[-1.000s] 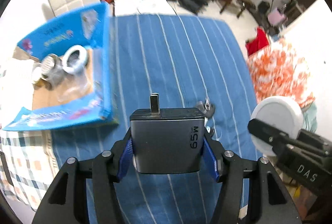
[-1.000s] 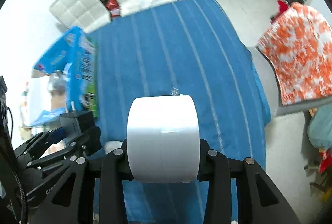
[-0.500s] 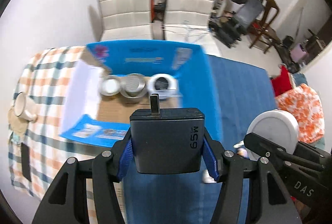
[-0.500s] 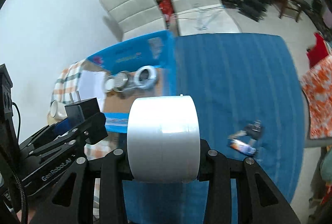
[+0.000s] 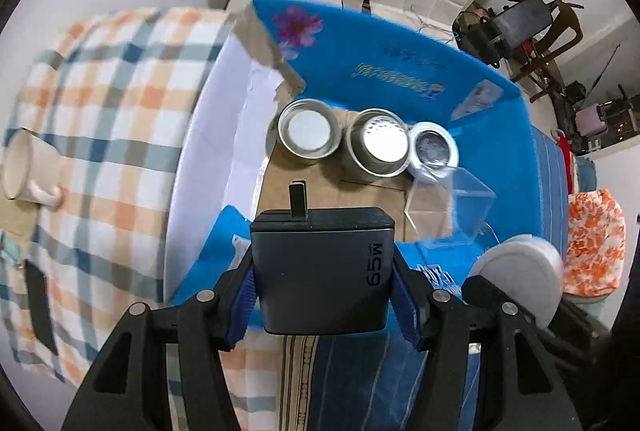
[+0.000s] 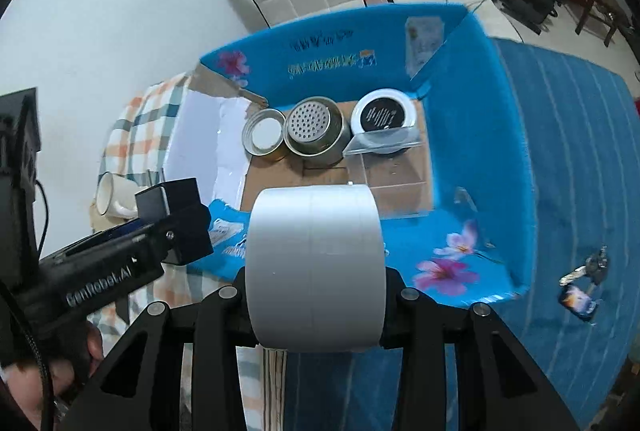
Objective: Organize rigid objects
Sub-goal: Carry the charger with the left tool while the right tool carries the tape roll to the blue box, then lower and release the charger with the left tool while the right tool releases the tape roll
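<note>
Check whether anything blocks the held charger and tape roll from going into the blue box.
Nothing visible does. The blue box is open-topped; bare cardboard floor remains in front of the tins. A clear plastic piece occupies the right side.

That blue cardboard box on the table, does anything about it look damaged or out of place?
Yes. The blue cardboard box has a torn flap at its far left corner, showing bare brown cardboard. Inside, a clear plastic piece leans tilted against the round black-lidded tin, not lying flat.
</note>
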`<state>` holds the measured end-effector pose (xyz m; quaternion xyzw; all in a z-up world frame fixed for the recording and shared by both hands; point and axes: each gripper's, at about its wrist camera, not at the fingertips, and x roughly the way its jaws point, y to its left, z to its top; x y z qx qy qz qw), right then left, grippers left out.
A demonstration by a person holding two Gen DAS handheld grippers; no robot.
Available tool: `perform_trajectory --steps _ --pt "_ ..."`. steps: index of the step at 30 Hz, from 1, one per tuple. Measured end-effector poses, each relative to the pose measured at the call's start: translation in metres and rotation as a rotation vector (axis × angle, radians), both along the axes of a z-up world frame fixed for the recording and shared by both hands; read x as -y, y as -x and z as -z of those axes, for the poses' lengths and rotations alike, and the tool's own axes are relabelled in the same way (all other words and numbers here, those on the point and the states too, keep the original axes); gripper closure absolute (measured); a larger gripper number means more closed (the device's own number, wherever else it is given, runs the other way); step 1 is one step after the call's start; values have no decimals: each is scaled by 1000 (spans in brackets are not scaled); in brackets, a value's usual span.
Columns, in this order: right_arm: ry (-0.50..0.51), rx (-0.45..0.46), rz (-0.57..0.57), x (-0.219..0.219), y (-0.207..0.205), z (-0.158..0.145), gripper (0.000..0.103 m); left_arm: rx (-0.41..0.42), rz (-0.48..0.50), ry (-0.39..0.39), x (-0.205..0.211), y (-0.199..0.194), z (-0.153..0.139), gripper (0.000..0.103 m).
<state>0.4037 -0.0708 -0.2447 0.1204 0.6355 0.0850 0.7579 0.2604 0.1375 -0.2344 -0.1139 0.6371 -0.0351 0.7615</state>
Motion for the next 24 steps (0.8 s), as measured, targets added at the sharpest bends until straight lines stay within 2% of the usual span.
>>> perform_trajectory --steps 11,24 --pt "46 -46 -29 -32 -41 60 61 -130 94 21 3 -47 49 47" --pt "-45 -181 -20 -36 -68 123 61 -340 89 86 2 -69 109 45"
